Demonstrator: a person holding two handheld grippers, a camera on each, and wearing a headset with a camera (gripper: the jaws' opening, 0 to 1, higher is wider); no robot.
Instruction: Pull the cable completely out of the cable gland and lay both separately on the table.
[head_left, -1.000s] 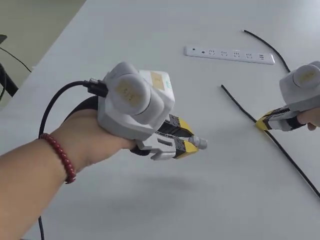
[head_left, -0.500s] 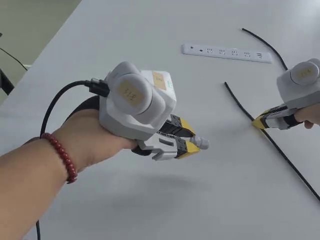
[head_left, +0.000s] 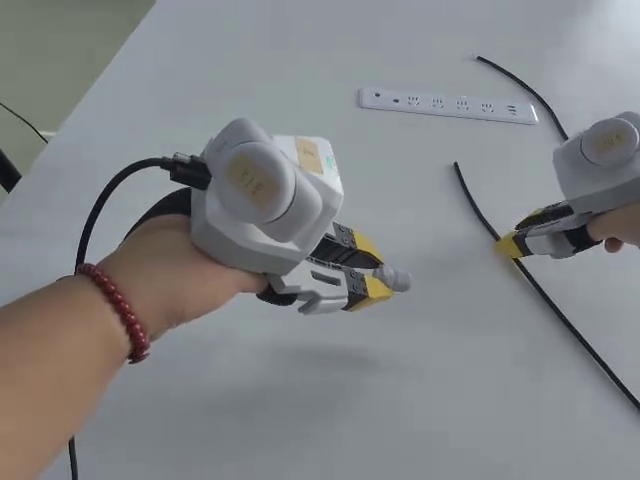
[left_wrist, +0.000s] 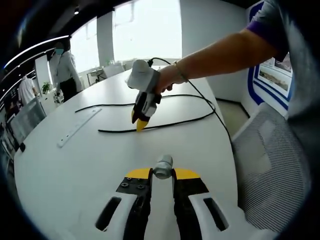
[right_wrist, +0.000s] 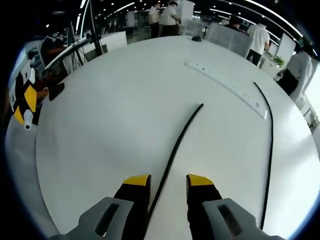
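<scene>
cable gland (left_wrist: 163, 166) clenched in left gripper (left_wrist: 162, 175), well left of black cable (right_wrist: 182, 135) lying lengthwise between released jaws of right gripper (right_wrist: 167, 182).

Left gripper (left_wrist: 162, 173): yellow-tipped jaws closed on a grey cable gland (left_wrist: 162, 166), held above the white table (left_wrist: 75, 170) near its closer edge. Mid-table, a hand (left_wrist: 167, 80) holds the right gripper (left_wrist: 140, 124) tips-down at a black cable (left_wrist: 175, 123) lying flat on the surface; jaw gap unclear. White power strip (left_wrist: 79, 128) lies toward the table edge on the view's left. Mesh chair (left_wrist: 270, 170) sits beyond the opposite edge.
</scene>
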